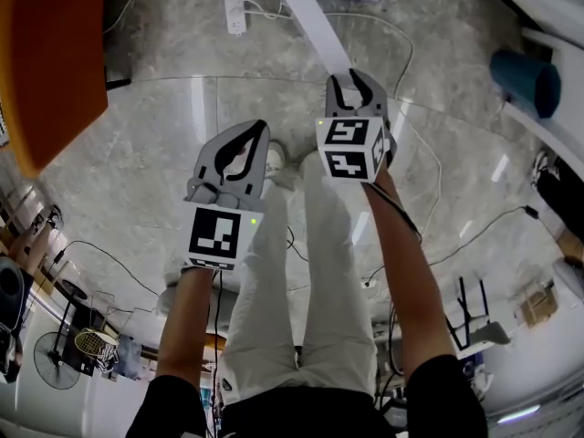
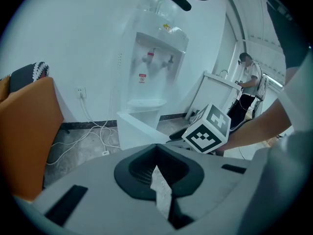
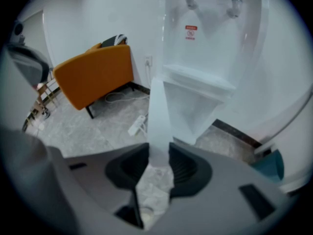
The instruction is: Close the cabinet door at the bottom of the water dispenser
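This is looking like an office workroom: a water dispenser [image 2: 154,62] is standing against a white wall [image 2: 73,43], an orange chair [image 3: 95,75] is sitting nearby, and cables [image 2: 93,131] and a power strip [image 1: 235,7] are trailing across the grey stone floor [image 1: 155,153].

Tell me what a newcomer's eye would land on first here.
The white dispenser stands against the wall with its bottom door swung wide open. The right gripper pinches that door's free edge, while the left gripper hangs shut and empty to its left. An orange chair stands left of the dispenser.
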{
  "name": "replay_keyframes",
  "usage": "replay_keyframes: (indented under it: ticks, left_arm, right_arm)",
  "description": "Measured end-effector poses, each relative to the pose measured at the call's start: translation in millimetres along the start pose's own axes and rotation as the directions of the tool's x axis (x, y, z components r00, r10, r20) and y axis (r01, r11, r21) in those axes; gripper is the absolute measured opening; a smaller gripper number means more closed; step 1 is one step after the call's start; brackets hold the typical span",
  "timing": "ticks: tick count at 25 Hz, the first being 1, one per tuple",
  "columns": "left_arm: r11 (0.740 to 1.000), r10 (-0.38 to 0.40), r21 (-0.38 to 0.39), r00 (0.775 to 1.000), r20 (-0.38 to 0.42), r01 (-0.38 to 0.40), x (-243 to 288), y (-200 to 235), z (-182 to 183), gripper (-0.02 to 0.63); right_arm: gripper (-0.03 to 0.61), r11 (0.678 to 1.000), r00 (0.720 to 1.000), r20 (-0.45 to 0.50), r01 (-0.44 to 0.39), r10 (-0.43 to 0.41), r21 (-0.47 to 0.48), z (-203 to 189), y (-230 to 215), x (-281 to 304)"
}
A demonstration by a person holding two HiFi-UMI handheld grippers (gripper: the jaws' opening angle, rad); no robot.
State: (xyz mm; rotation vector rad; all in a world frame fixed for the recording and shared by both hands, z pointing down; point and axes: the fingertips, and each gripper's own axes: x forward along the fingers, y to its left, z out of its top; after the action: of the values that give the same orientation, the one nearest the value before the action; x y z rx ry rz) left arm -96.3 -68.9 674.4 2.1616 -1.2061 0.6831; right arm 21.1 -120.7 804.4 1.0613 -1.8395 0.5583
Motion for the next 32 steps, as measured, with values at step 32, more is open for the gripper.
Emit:
replay_keyframes:
  ticks: [32]
  left_arm:
    - [0.995, -0.067, 0.068, 0.997, -0.024, 0.069, 73.2, -52.7, 24.3, 0.006]
  right_arm:
    - [0.149, 0.998, 0.996, 0.071, 0.053, -0.051, -0.027, 11.7, -85.3, 6.4]
